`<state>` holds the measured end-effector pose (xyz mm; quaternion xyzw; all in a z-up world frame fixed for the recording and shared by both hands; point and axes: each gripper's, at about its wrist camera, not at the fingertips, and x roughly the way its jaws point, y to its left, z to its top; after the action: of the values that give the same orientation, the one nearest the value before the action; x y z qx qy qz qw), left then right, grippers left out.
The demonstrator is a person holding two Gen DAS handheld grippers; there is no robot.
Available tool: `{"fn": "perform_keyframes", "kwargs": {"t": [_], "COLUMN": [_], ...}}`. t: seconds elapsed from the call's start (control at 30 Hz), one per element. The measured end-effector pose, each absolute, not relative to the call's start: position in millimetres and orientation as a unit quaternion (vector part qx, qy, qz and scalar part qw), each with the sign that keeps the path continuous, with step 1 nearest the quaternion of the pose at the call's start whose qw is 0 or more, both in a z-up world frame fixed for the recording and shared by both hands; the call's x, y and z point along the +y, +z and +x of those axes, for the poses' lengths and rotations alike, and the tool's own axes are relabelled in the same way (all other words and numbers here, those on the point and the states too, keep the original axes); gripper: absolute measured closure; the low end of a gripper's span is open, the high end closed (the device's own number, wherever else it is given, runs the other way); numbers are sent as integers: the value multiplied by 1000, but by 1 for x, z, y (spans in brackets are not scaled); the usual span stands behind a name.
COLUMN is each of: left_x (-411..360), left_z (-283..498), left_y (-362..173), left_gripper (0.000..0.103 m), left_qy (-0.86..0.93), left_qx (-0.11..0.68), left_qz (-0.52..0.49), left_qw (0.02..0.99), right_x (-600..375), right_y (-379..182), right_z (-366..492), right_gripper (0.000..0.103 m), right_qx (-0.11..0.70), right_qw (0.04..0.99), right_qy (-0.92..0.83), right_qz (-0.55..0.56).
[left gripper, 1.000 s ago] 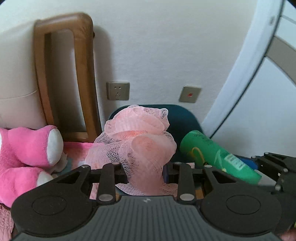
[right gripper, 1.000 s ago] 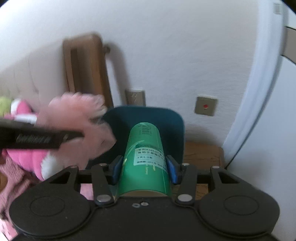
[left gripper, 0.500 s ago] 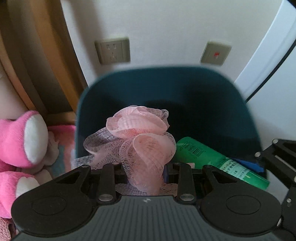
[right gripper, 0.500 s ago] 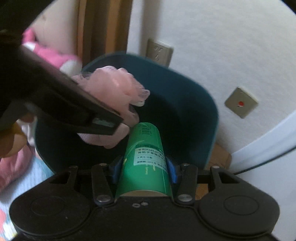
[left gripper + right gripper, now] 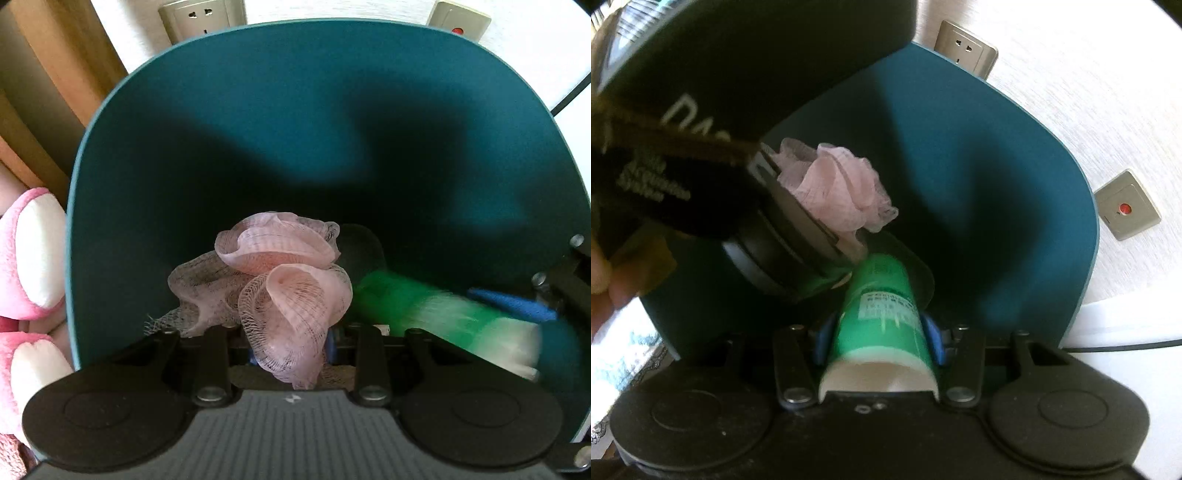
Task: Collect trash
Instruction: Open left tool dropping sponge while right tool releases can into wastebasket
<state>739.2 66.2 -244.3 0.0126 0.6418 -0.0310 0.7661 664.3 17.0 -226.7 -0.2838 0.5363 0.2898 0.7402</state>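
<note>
Two grippers hung over the mouth of a deep teal plastic bin (image 5: 155,155), smooth-walled w/ rounded corners, set against a pale textured wall. Left gripper (image 5: 291,347) pointed down into it, its jaws just easing apart yet w/ the pink mesh bath pouf (image 5: 288,280) still bunched between the pads: soft, ruffled netting, folds spilling above the fingers. Right gripper (image 5: 877,343) was clenched on a green cylindrical bottle (image 5: 882,314), glossy plastic w/ a printed label and a white end toward the camera; blue pads (image 5: 932,338) pressed both its sides. Bottle's far end reached into the bin opening, just beside the pouf, approx. touching the left gripper's black round housing in the right wrist view. In the left wrist view the bottle (image 5: 436,310) showed blurred at right, below the rim. Outside the bin, at left, sat a pink-and-white plush toy (image 5: 26,258), fuzzy. Behind it ran a wooden frame (image 5: 55,66), flat-grained. On the wall: a metallic socket plate (image 5: 966,46) and a square switch plate w/ a red dot (image 5: 1126,208). A thin black cable (image 5: 1126,347) crossed the white surface at right.
</note>
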Motion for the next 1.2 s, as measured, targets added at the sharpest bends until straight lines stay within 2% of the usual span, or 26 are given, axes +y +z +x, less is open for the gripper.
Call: {"fn": "perform_keyframes", "kwargs": {"t": [0.1,0.2,0.33,0.73,1.2], "left_x": [66,68,67,71,96], "left_z": [739,733,723,668,565], "left_y": [-244,-239,-227,-152,-65], "left_gripper": [53,51,47,47,47], "left_qy": [-29,-30,-39,-66,-89], "left_qx": [638,630,612,529,444], "left_qz": [15,16,19,9,20], "left_qw": [769,775,790,846,891], "right_x": [18,16,7,-21,-15], "right_y": [-230,-229,-221,-169,-88], "right_z": [664,668,665,632,537], "right_gripper": [50,45,44,42,39], "right_qx": [545,544,538,500,447], "right_qw": [736,736,745,799,847], "right_qy": [296,302,305,282,245], "right_qz": [-271,-268,-250,-181,-155]}}
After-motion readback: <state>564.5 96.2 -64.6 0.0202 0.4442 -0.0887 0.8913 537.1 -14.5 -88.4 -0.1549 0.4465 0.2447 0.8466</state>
